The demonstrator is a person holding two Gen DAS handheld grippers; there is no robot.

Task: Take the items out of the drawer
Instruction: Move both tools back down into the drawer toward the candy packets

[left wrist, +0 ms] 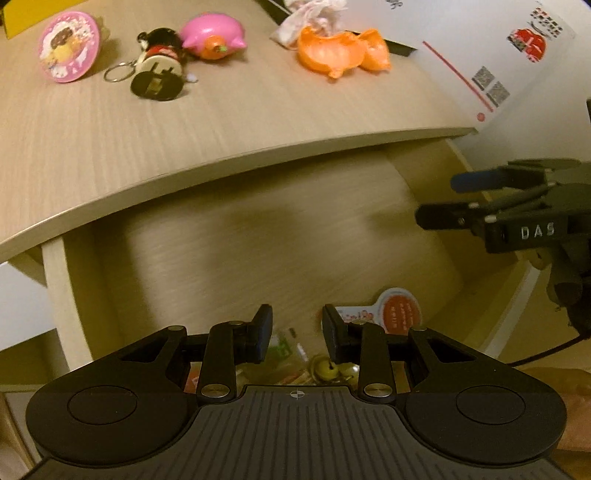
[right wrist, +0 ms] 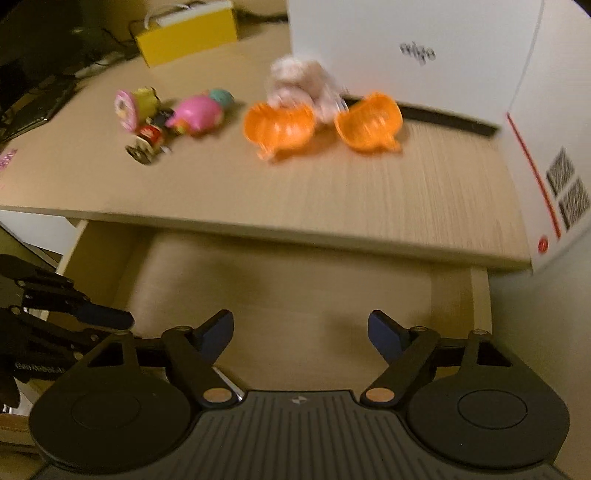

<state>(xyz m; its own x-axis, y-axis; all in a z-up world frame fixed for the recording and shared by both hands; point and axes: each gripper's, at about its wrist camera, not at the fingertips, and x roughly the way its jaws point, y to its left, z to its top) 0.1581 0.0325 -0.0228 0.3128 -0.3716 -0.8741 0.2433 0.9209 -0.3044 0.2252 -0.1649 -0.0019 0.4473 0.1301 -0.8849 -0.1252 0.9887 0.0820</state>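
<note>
Drawer (left wrist: 258, 236) stands pulled out beneath the table (left wrist: 110, 140) edge, its pale floor largely bare toward the back. Remaining contents lie at the near end, directly under the left tongs (left wrist: 297, 332): a round orange-and-white label or packet (left wrist: 400, 314), a small yellowish bell-like piece (left wrist: 328, 369) and some clear wrapping, partly hidden by the tool body, so a full count is not possible.

Left tongs are parted about halfway with nothing pinched between the pads; they point steeply down over that clutter, which reads as an approach to the next pick. Right tongs (right wrist: 301, 332) are spread wide and empty, held over bare drawer floor, and appear in the left view at the right edge, well apart from the contents. Judgement: the right is free, the left is lined up to take the item.

On the table sit several small things in a loose row: a pink round tin (left wrist: 68, 46), a dark keyring figure (left wrist: 159, 66), a pink pig toy (left wrist: 214, 35), 2 orange shell halves (left wrist: 340, 50) and crumpled tissue (left wrist: 314, 14). A white box (right wrist: 406, 55) stands behind them. Placement suggests they are set clear of the edge to leave room for more.

Task looks partly done; drawer items remain.
</note>
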